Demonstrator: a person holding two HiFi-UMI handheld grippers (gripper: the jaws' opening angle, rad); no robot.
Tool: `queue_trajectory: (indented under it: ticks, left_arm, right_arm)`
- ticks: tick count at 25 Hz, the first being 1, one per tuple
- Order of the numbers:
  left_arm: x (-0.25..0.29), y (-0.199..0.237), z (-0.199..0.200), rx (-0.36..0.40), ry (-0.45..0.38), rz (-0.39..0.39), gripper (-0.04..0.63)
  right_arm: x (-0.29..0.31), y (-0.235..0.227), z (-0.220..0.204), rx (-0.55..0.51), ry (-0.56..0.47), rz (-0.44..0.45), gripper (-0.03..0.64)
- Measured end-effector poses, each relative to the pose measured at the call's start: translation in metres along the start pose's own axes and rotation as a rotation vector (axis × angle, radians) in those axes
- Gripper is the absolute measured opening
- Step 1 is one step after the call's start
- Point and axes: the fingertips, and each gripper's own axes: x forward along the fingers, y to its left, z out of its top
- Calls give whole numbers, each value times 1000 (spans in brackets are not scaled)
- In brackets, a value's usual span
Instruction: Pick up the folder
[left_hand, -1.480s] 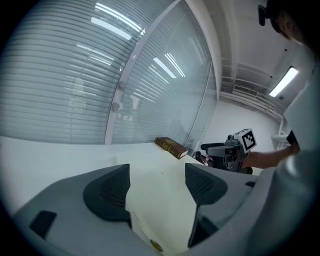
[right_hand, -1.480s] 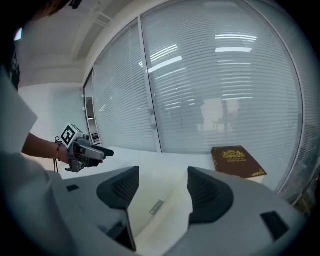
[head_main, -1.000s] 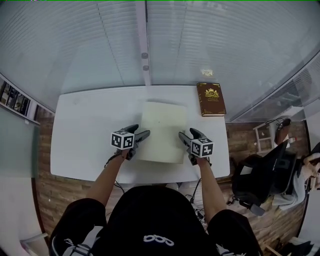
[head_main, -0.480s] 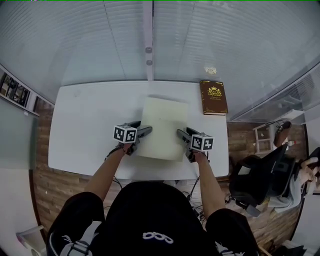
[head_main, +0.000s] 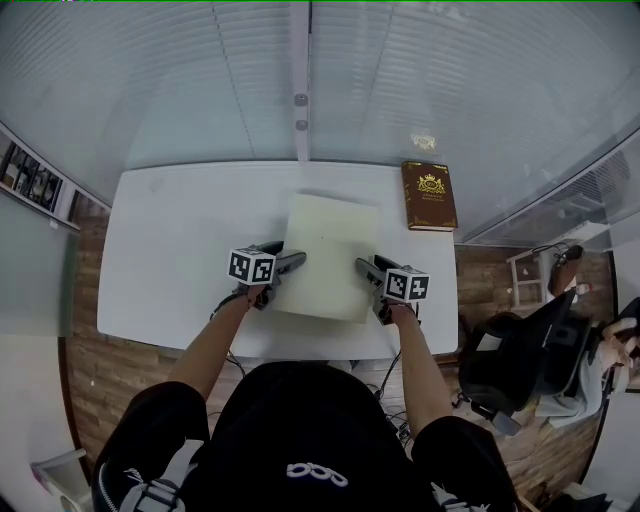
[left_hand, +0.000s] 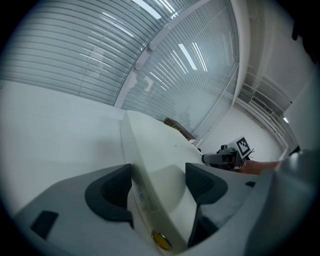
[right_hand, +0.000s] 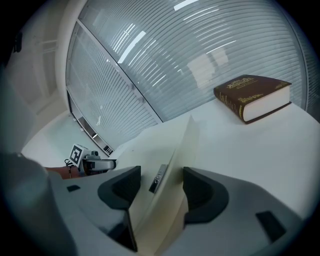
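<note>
A cream folder (head_main: 330, 255) lies across the middle of the white table (head_main: 180, 250), its far edge casting a shadow as if raised. My left gripper (head_main: 290, 263) grips the folder's left edge and my right gripper (head_main: 362, 268) its right edge. In the left gripper view the folder (left_hand: 160, 150) fills the space between the jaws of the left gripper (left_hand: 159, 175), and the right gripper (left_hand: 227, 157) shows beyond. In the right gripper view the folder (right_hand: 165, 145), which carries a small metal clip, sits between the jaws of the right gripper (right_hand: 161, 182).
A brown book (head_main: 429, 196) with gold print lies at the table's far right corner, also visible in the right gripper view (right_hand: 252, 97). Slatted blinds rise behind the table. A dark chair with bags (head_main: 530, 360) stands to the right on the wooden floor.
Both grippers and the folder have shifted slightly away from me; the grip on both edges is unchanged.
</note>
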Motion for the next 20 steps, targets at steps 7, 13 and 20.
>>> queue_trajectory:
  ticks: [7, 13, 20]
  left_arm:
    - [-3, -5, 2, 4, 13, -1, 337]
    - [-9, -16, 12, 48, -1, -2, 337]
    - [-20, -41, 45, 168, -47, 2, 336]
  right_arm:
    - [-4, 4, 2, -8, -4, -9, 276]
    - [-13, 13, 13, -39, -32, -6, 275]
    - [-36, 27, 46, -119, -101, -25, 273]
